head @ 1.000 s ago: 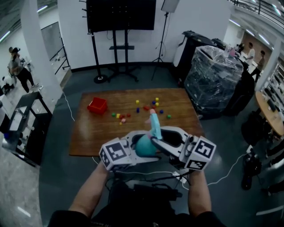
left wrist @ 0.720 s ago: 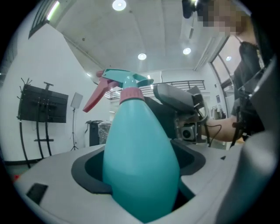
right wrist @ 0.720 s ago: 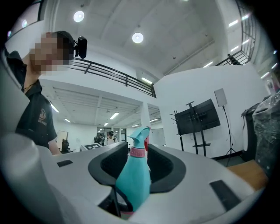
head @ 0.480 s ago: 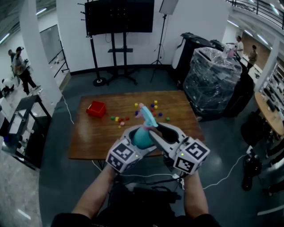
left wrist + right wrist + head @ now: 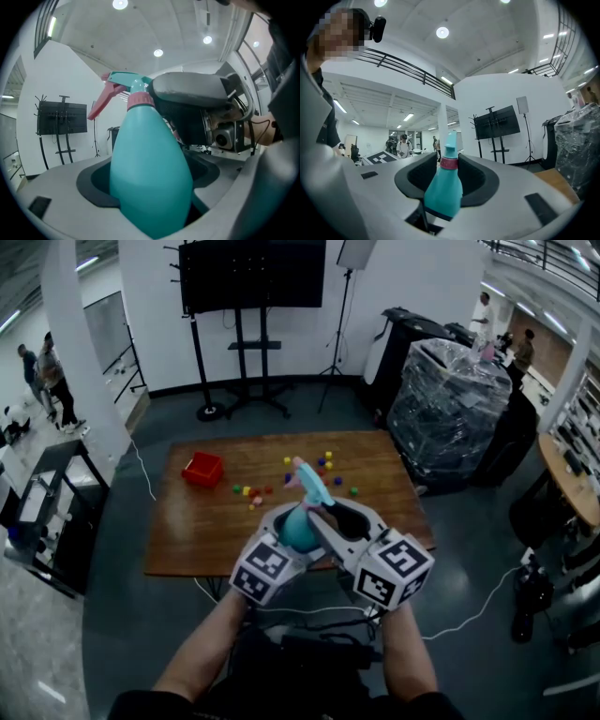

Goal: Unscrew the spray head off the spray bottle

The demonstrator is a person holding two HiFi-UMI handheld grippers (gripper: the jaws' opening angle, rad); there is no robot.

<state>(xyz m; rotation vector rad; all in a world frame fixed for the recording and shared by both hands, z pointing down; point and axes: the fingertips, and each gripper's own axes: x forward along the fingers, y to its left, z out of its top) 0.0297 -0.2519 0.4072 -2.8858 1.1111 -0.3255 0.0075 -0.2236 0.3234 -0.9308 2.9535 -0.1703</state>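
Note:
A teal spray bottle (image 5: 300,531) with a pink collar and a teal spray head (image 5: 310,486) is held up in the air over the near table edge. My left gripper (image 5: 292,538) is shut on the bottle's wide body (image 5: 150,178), which fills the space between its jaws. My right gripper (image 5: 322,510) comes in from the right and is shut on the spray head. In the right gripper view its dark pads flank the pink collar (image 5: 449,162). In the left gripper view a pink trigger (image 5: 101,103) sticks out to the left, and one right jaw covers the head's back.
Beyond the grippers is a wooden table (image 5: 206,531) with a red box (image 5: 204,468) and several small coloured cubes (image 5: 323,465). A plastic-wrapped stack (image 5: 457,409) stands at the right, a TV stand (image 5: 251,334) behind. People (image 5: 42,371) stand far left.
Both grippers have drawn closer together and turned, their marker cubes now nearer each other. The bottle has shifted up and to the left, held the whole time.

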